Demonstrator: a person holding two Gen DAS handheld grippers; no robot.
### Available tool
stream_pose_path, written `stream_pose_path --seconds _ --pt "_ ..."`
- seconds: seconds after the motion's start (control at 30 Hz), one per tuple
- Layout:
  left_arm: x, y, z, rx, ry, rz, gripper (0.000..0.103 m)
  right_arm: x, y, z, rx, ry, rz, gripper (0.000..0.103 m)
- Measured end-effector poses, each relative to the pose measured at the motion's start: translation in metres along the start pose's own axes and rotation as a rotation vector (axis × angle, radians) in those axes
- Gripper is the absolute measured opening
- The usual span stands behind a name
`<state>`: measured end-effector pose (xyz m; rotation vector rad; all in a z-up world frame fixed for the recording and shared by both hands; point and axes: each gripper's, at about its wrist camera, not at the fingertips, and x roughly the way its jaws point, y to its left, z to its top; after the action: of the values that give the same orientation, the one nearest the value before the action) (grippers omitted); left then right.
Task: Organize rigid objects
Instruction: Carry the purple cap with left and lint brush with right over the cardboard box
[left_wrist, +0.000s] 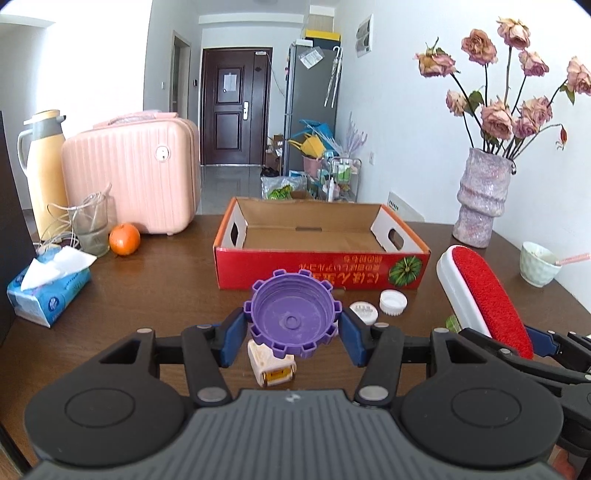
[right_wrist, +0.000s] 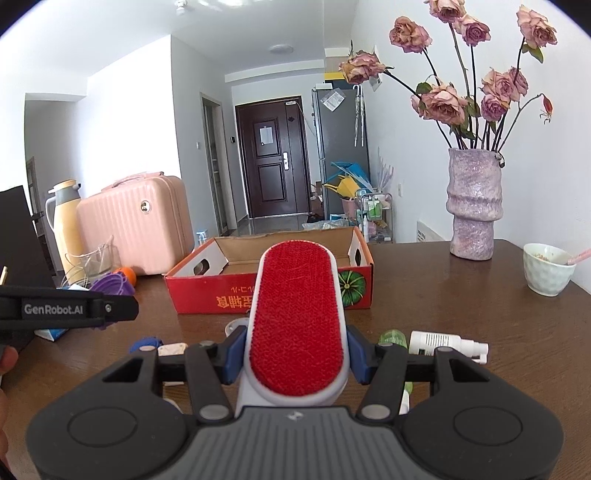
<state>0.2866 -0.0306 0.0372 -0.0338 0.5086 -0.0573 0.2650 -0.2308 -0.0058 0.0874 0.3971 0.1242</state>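
Left fingers (left_wrist: 291, 338) clamp the purple cap (left_wrist: 291, 317), right fingers (right_wrist: 293, 354) grip the lint brush (right_wrist: 297, 314), both lifted over the worktop (left_wrist: 147, 295). Cardboard box (left_wrist: 321, 266) looks empty, white caps (left_wrist: 393, 302) unsorted, so barely started imo.

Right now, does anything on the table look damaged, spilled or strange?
Nothing is spilled or broken. The red cardboard box stands with its printed text upside down in this view, and the roses in the vase look dried and faded.

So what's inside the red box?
The red box looks empty: bare cardboard floor and walls show. Its near wall hides the front strip of floor, and in the right view the brush covers part.
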Motion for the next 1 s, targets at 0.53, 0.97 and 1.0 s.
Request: stream_pose_path --seconds 0.53,0.97,1.0 --pt "0.031 0.003 0.038 -0.037 -0.039 0.006 0.055 0.038 0.011 0.039 -0.014 -0.033 -0.005 0.055" --pt "0.073 0.007 0.064 -0.087 -0.042 0.014 0.055 0.084 0.009 0.064 0.016 -0.033 -0.016 0.055" --pt "0.076 0.007 0.066 -0.088 -0.041 0.015 0.055 0.088 0.009 0.066 0.016 -0.029 -0.016 0.055"
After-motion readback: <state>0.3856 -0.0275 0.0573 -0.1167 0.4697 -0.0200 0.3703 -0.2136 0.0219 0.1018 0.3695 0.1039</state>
